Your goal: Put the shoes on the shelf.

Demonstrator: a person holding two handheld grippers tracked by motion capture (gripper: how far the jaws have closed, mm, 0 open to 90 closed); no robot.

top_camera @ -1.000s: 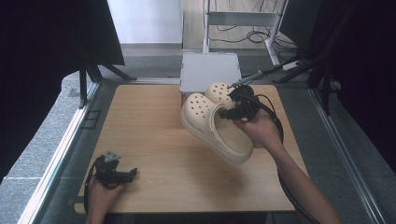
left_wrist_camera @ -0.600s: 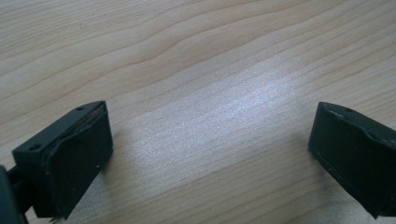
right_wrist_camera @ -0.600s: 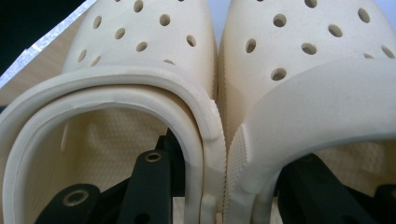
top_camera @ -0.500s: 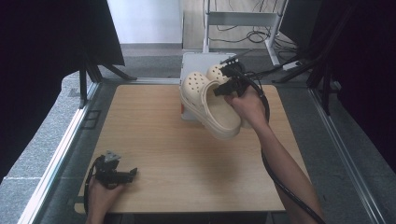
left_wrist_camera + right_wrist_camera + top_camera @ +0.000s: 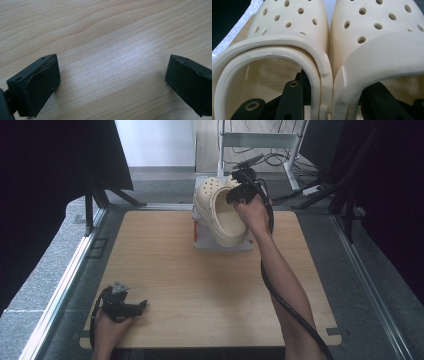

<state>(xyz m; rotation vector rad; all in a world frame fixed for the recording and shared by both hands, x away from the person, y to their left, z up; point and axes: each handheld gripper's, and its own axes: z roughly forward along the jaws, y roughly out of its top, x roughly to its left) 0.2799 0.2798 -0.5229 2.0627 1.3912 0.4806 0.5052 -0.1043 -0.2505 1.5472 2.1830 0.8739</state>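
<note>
The right gripper [image 5: 329, 100] pinches the two clogs' [image 5: 220, 210] inner walls together, one jaw inside each, holding them above the grey box [image 5: 200, 237]. Soft foam could slip free. The left gripper [image 5: 131, 306] rests wide open on the table [image 5: 200, 290].

Two cream perforated clogs [image 5: 220, 210], pressed side by side. One grey box [image 5: 222, 242] under them. One wooden table [image 5: 200, 285]. Two handheld grippers: the left gripper [image 5: 120, 304] and the right gripper [image 5: 240, 190]. Two forearms.
</note>
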